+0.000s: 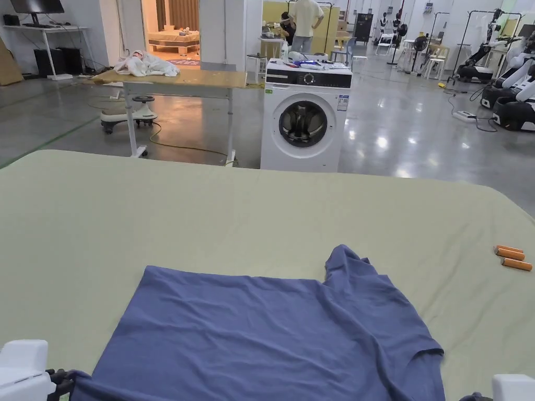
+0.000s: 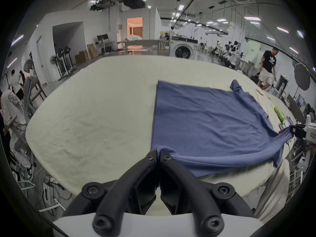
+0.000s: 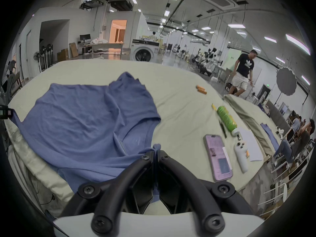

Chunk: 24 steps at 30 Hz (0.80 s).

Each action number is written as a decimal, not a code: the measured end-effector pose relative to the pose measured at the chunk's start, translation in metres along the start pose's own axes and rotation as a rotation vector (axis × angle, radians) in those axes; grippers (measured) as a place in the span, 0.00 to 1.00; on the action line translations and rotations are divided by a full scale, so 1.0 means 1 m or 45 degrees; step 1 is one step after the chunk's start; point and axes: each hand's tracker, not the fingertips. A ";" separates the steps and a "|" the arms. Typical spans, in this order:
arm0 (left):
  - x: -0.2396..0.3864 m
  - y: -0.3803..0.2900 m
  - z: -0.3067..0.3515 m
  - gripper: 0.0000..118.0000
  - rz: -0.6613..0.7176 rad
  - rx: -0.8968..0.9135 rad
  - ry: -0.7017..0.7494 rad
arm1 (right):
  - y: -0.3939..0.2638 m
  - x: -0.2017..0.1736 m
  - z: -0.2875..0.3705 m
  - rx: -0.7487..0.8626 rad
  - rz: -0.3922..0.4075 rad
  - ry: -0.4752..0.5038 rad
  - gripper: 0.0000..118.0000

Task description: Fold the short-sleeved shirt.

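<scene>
Left gripper view: left gripper [image 2: 158,152] pinches the blue shirt [image 2: 205,119] — right gripper [image 3: 156,152] pinches its near edge too. Likely next: carry both toward 12 o'clock, evenly.

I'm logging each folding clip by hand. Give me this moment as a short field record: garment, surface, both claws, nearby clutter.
garment: blue short-sleeved shirt, spread mostly flat, far right sleeve rumpled
surface: pale green cloth-covered table
left claw: shut on the shirt's near left corner
right claw: shut on the shirt's near right edge
near edge: stretched between the two claws, hanging slightly over the table's edge
clutter: orange cylinders, green bottle, phone, all right of the shirt, apart from it
background: washing machine
</scene>
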 end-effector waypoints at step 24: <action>0.083 0.043 -0.004 0.46 -0.064 0.495 -0.063 | 0.057 -0.052 -0.007 0.546 -0.185 0.015 0.70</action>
